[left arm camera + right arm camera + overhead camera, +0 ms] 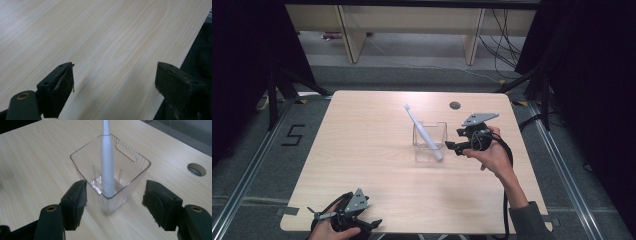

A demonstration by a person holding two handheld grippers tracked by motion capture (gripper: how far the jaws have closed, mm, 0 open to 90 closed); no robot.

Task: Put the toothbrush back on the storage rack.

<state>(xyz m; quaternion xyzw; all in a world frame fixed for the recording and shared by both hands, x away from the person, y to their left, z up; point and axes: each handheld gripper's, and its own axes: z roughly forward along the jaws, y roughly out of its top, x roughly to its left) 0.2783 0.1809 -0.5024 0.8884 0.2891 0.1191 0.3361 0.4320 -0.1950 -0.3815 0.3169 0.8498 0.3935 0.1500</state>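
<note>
Table (pixel 362 165) of pale wood carries a clear cup (pixel 430 141) right of centre, a white toothbrush (pixel 424 132) leaning in it, head up and far-left. Cup looks light, rigid and slick, likely to tip; its ribbed walls suit a grip. Toothbrush seems light and stiff; its handle above the rim is the place to pinch. Right gripper (pixel 113 202) stands open and empty just right of the cup, near corner between the jaws. Left gripper (pixel 113 80) rests open, empty, at the near-left edge, well apart.

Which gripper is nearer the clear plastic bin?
Right. The right gripper sits just beside the clear ribbed plastic bin, jaws open; the left gripper rests at the table's near edge.
</note>
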